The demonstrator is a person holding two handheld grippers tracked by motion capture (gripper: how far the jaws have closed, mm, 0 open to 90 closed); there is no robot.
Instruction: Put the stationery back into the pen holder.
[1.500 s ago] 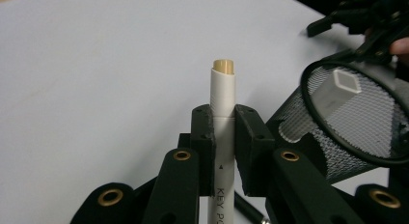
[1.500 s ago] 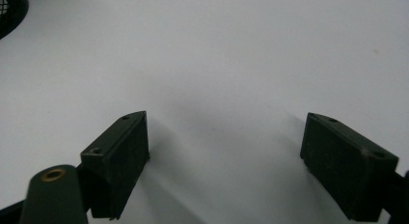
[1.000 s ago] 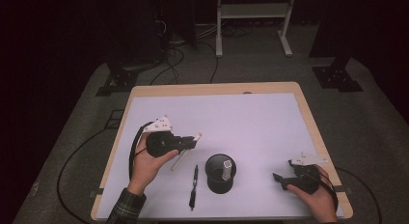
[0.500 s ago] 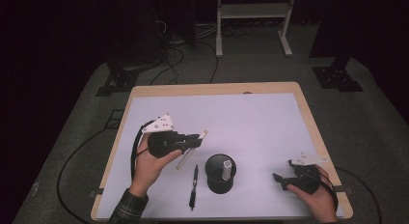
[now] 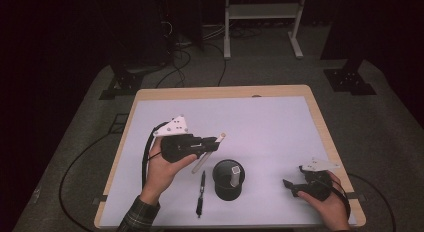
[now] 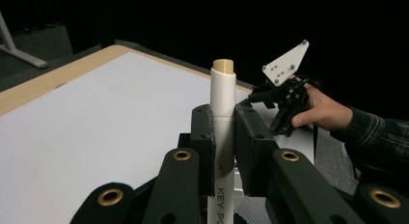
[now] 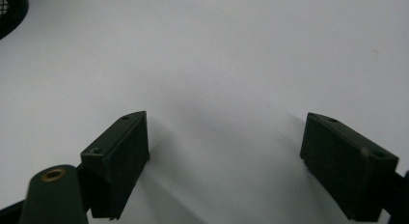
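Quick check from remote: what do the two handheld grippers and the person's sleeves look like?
Both the left gripper and right gripper are black, each topped by a pale three-cornered plate with small holes, trailing a black cable. Jaw links carry brass-coloured rivets; pads are flat black blocks. Sleeves are dark plaid.

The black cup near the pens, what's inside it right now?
One pale, stick-like item stands inside the black mesh cup, leaning against its far wall. The cup's bottom is dark, so anything lying lower cannot be made out.

We see a desk [image 5: 150, 99] with a wooden rim and a pale top. Near its front edge lie a black pen [image 5: 201, 191] and, just beside it, a black mesh cup [image 5: 228, 181] standing upright.
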